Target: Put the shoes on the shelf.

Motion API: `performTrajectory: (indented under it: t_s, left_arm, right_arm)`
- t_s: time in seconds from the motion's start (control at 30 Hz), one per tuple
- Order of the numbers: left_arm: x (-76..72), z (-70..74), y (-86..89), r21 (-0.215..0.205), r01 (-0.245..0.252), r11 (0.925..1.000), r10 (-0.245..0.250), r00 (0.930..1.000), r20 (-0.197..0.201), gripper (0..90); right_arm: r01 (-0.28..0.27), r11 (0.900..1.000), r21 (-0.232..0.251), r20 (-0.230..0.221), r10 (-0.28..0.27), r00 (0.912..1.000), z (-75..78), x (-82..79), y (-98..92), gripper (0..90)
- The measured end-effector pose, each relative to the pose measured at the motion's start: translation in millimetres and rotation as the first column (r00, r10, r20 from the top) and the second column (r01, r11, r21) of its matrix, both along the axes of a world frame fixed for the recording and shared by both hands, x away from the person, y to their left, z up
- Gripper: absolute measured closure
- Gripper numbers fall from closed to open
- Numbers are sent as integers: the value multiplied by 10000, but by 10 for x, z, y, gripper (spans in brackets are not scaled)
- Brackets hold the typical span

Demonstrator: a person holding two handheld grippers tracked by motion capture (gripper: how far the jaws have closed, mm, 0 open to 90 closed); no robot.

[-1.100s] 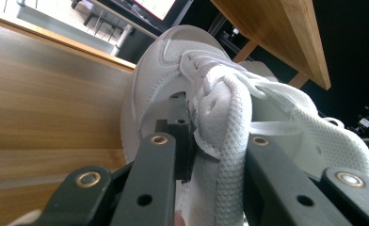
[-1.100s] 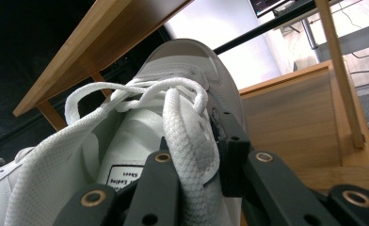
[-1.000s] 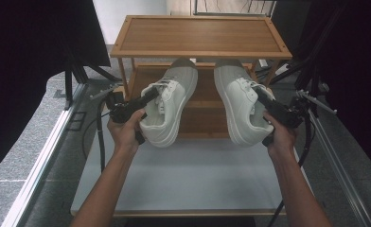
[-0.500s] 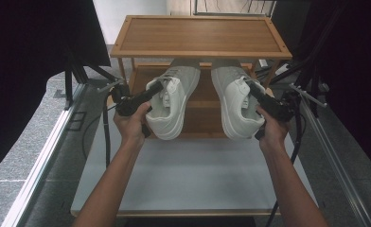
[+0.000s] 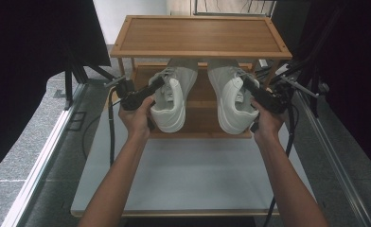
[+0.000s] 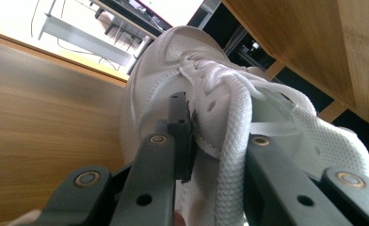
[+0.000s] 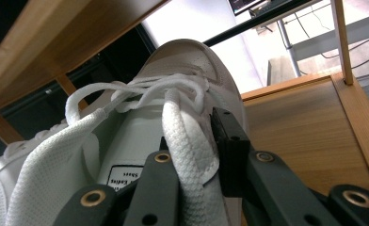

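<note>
Item 1, nearest you: the desk [image 5: 188,179], pale top, bare between your forearms.

Item 2, at 10 o'clock: your left gripper [image 5: 151,90], fingers clamped on the collar edge of the left white shoe [image 5: 172,97]. In the left gripper view one finger [image 6: 180,127] lies against the shoe's side, with the lace beside it.

Item 3, at 2 o'clock: your right gripper [image 5: 249,85], fingers clamped on the collar edge of the right white shoe [image 5: 231,97], the rim pinched between them in the right gripper view.

Item 4, at 12 o'clock: the wooden rack [image 5: 198,35]. Both shoes sit toes-inward over its lower shelf [image 5: 200,125], heels toward you, under the top shelf; contact with the shelf cannot be told.
</note>
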State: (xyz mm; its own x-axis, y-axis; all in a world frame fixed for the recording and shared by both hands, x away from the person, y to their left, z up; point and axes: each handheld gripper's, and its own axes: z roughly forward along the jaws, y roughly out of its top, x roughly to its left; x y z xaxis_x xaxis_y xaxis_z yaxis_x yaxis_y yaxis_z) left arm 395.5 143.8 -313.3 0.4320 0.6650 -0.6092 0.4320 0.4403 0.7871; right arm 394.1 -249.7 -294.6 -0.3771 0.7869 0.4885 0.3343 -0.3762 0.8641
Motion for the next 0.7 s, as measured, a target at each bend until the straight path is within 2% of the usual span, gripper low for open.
performTrajectory:
  t_s: [0.13, 0.27, 0.4, 0.7]
  left_arm:
    - [36, 0, -67, -32, 25, 10000, -25, 10000, -8, 803]
    - [91, 17, -129, 219, -199, 9996, 200, 9998, -53, 802]
    - [144, 17, -150, 90, -409, 9991, 410, 9990, -180, 802]
    - [263, 36, -228, 91, -656, 9978, 658, 9976, -225, 801]
  right_arm:
    - [142, 9998, -150, -122, -144, 9998, 1, 52, 49, 805]
    - [190, 9996, -225, -209, -194, 9996, 15, 99, 97, 805]
    - [268, 9994, -219, -218, -273, 9994, 40, 137, 128, 805]
    - [616, 9977, -271, -305, -625, 9976, 35, 244, 190, 805]
